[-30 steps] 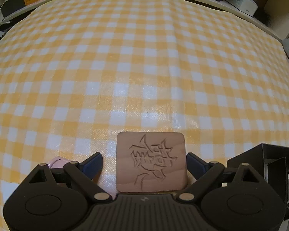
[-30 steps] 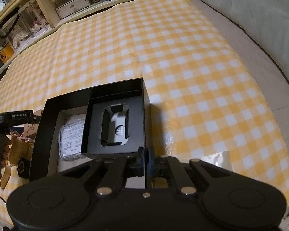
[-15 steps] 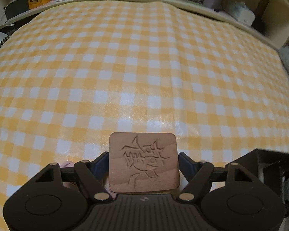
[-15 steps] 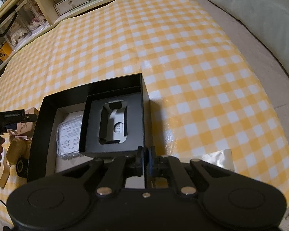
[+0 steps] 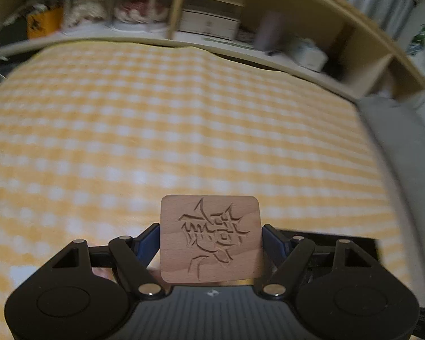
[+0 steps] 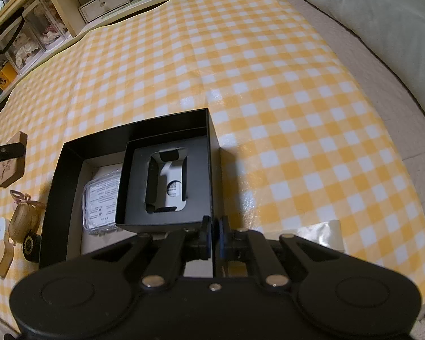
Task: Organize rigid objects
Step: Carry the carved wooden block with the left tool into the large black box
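A home bedroom: a checked cloth (image 6: 269, 85) over a bed, a grey pillow (image 6: 382, 14), cluttered wooden shelves (image 5: 240, 22).

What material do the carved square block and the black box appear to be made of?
Carved square block: likely unfinished light wood; pale matte face with faint grain and cut grooves. Black box: probably matte cardboard; thin straight walls, folded-looking insert, little shine. I cannot confirm either by look alone.
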Motion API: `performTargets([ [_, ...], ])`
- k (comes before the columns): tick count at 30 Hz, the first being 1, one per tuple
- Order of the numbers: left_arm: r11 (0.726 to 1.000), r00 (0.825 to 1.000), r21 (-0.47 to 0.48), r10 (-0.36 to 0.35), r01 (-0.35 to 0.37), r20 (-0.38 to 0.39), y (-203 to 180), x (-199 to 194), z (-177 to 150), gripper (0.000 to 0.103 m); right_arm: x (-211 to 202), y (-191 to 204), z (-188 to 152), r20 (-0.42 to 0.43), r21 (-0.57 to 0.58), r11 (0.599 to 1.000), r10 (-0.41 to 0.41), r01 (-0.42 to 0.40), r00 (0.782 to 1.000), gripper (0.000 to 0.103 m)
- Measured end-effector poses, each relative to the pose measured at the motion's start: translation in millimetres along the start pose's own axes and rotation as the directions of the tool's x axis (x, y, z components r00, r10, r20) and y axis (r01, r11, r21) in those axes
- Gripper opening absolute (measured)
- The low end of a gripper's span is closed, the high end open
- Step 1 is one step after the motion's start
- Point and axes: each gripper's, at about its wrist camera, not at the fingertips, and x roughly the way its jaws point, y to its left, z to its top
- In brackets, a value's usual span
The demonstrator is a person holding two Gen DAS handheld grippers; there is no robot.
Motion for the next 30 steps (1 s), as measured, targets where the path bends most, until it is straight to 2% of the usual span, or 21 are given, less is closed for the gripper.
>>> performTargets([
  [5,0.991,0.989,-0.011,-0.136,0.136,-0.057,-34.4,-18.7,-21.9,0.076,0.6,1.1,1.0,-0.001,-0.002,1.000,-0.003,0.003,1.000,0.006],
  [9,0.981,0.974,-0.016,-0.194,0.194,-0.120,-56.6,-19.5,-43.5,0.076,0.7,2.3,1.0,-0.001,-0.005,1.000,-0.007,0.007,1.000,0.006],
  [12,0.980,0.966,0.001,-0.198,0.201,-0.164,-72.4,-12.7,-57.6,0.076,0.9,2.9,0.8,-0.002,-0.005,1.000,-0.009,0.009,1.000,0.006],
  [17,0.984,0.965,0.014,-0.174,0.180,-0.196,-80.7,-1.5,-66.4,0.076,1.1,3.3,0.5,-0.001,-0.007,1.000,-0.010,0.010,1.000,0.006],
  [30,0.988,0.968,0.022,-0.143,0.151,-0.207,-84.5,13.0,-70.2,0.077,1.4,4.1,0.4,-0.002,-0.008,1.000,-0.011,0.011,1.000,0.006],
])
